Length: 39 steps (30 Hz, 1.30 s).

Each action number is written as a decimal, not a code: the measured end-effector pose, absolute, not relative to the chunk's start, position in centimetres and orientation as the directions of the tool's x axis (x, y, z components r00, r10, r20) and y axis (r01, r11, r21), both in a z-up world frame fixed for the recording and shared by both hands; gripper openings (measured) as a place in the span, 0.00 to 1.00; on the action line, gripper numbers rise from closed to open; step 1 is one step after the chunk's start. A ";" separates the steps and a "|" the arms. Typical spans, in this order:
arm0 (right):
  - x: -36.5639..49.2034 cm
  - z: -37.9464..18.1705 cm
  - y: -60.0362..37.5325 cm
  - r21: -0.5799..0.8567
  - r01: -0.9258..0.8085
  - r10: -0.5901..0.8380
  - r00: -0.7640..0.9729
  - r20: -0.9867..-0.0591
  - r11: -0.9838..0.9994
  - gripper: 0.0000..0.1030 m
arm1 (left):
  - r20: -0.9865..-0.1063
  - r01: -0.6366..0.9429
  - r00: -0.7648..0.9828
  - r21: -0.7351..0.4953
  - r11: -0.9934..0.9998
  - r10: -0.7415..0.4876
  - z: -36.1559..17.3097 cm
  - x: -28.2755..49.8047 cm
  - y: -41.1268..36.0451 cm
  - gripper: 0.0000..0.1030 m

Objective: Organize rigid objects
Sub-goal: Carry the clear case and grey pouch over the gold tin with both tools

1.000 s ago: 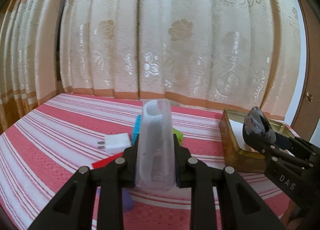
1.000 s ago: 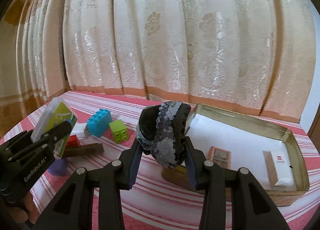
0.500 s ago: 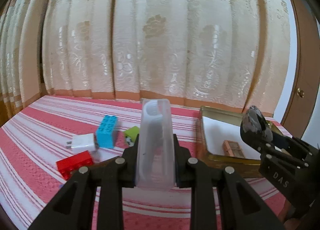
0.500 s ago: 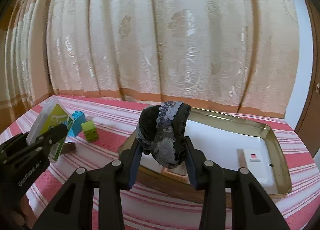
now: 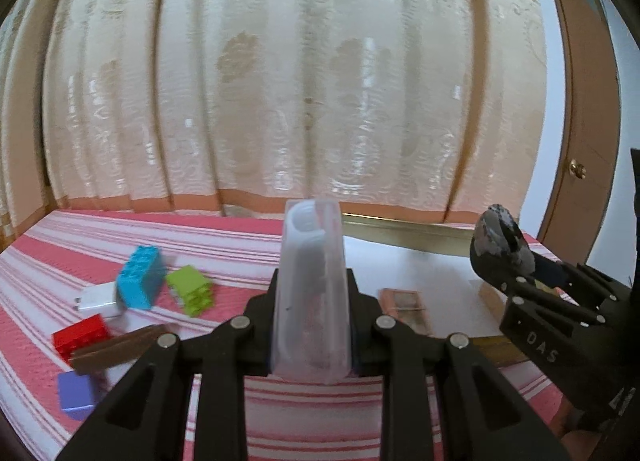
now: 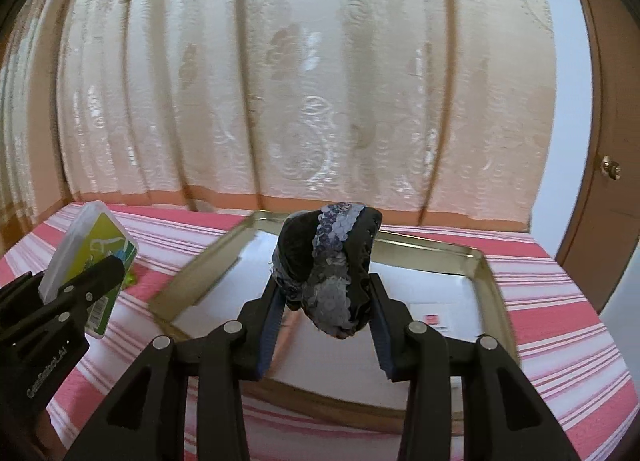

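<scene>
Clamping translucent case [image 5: 311, 301], left gripper [image 5: 311, 325]; right gripper [image 6: 325, 313] pinching sequined pouch [image 6: 328, 269] (above tin tray [image 6: 486, 277]).

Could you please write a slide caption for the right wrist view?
Right gripper holds a dark sequined hair accessory above a gold metal tin.

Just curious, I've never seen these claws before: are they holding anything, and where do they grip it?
Left gripper clamps a translucent plastic case by its lower sides. Right gripper pinches a dark sequined hair accessory across its middle.
</scene>
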State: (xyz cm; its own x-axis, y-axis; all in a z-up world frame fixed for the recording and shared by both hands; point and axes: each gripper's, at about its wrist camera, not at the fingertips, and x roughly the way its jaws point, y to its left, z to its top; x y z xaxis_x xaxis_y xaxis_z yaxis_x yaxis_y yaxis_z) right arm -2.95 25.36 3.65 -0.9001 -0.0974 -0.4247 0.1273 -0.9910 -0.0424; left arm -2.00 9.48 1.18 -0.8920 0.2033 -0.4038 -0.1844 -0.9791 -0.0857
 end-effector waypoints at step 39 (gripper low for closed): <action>-10.0 0.1 35.5 -0.029 -0.087 0.088 -0.806 -0.585 -0.996 0.42 | -0.552 -0.285 -0.787 -0.071 -0.956 0.276 -0.7 -7.3 22.1 0.23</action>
